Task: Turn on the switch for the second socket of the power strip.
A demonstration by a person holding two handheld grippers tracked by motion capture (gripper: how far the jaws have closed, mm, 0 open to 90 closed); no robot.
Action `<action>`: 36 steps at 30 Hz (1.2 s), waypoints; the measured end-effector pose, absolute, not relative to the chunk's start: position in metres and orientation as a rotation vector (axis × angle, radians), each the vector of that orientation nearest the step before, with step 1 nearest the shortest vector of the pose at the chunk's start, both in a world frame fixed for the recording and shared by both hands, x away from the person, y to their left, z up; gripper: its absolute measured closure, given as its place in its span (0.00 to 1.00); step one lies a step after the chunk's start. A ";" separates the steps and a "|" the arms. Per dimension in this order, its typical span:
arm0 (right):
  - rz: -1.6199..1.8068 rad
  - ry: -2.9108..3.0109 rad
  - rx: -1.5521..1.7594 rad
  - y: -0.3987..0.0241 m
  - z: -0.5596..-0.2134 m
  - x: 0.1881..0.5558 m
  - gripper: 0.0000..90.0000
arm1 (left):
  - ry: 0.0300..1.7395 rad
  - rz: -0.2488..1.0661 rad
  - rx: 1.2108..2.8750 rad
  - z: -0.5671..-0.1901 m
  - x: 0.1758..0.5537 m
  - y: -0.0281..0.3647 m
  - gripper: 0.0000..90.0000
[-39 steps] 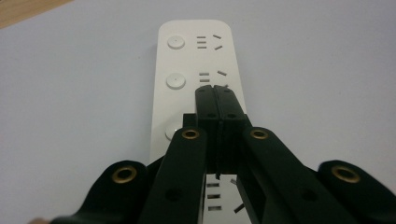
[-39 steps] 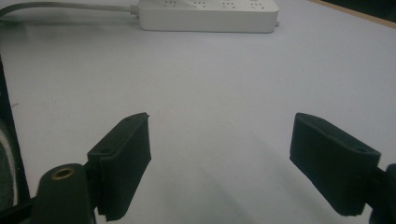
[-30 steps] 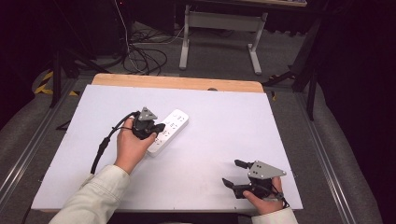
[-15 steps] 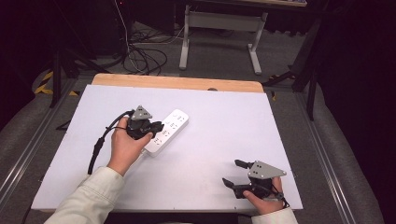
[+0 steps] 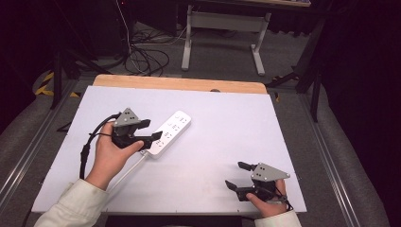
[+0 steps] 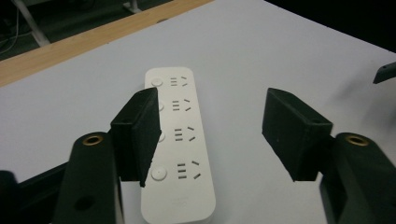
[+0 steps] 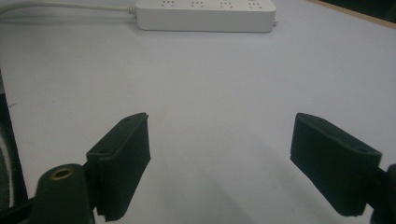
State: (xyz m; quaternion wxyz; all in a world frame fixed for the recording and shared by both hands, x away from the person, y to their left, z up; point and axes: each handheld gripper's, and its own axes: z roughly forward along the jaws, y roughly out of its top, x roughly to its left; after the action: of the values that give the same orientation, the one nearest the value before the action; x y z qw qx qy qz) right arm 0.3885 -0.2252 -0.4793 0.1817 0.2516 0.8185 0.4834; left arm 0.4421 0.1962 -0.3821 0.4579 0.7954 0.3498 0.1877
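from above, my left gripper (image 5: pixel 152 130) hangs with jaws apart at the near end of the white power strip (image 5: pixel 173 130), which runs toward 1 o'clock on the white table (image 5: pixel 227 123). my right gripper (image 5: pixel 238 175) sits at 5 o'clock, jaws apart on nothing, well apart from it. in the left gripper view the power strip (image 6: pixel 180 140) lies between the spread jaws, nearer the left one. in the right gripper view the power strip (image 7: pixel 205 16) lies crosswise at 12 o'clock, its cord (image 7: pixel 60 7) running toward 10.

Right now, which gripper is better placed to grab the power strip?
Left. The left gripper hangs open right over the power strip; the right gripper sits open near the table's front edge, well away.
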 end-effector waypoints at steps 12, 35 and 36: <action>1.365 2.311 0.713 -0.225 -0.480 0.388 0.23 | 0.795 0.483 1.925 -0.384 0.402 0.224 0.29; 1.365 2.316 0.716 -0.225 -0.480 0.388 0.21 | 0.774 0.501 1.848 -0.443 0.355 0.268 0.16; 1.365 2.317 0.716 -0.225 -0.480 0.388 0.21 | 0.775 0.504 1.844 -0.446 0.354 0.270 0.16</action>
State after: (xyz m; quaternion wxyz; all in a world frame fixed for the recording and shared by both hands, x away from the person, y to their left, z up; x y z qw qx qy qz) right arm 0.3882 -0.2248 -0.4802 0.1785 0.2530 0.8193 0.4826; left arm 0.3538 0.2702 -0.4464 0.5135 0.7672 0.3222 0.2095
